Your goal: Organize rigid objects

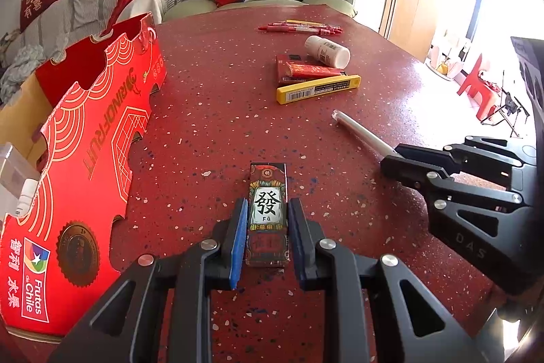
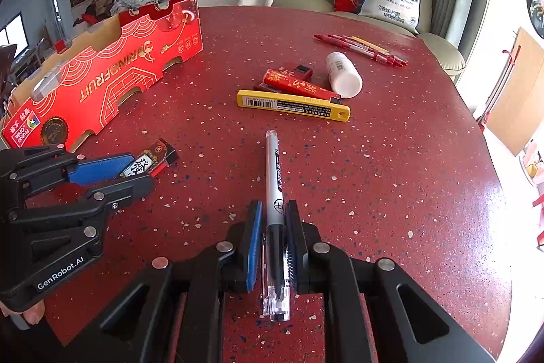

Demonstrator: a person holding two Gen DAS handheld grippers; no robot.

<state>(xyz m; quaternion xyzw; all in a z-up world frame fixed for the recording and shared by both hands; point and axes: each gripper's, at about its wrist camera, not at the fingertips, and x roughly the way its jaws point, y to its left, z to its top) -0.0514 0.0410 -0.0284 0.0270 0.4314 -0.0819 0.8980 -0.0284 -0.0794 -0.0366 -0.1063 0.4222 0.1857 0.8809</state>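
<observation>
Left wrist view: left gripper [image 1: 267, 223] is pinching the small decorated box [image 1: 268, 210] between its blue pads, the box resting on or just above the red speckled table [image 1: 221, 91]. The red fruit carton [image 1: 98, 138] is standing open at the left, with a white bottle visible inside its near end. The right gripper [image 1: 396, 159] is showing at the right edge, clamping one end of the pen [image 1: 360, 128].

Right wrist view: right gripper [image 2: 274, 227] is squeezing the pen [image 2: 274, 186] near its capped end, its barrel pointing away along the table. Beyond it, the yellow blade case [image 2: 292, 106], red tube [image 2: 295, 84], white bottle [image 2: 343, 73] and red markers [image 2: 363, 48] are lying uncollected.

Step in hand, as judged: both items are gripped, pending transfer. The next move is calling for lifting each clear and carrying it over the carton rim, presumably the destination, before releasing.
</observation>
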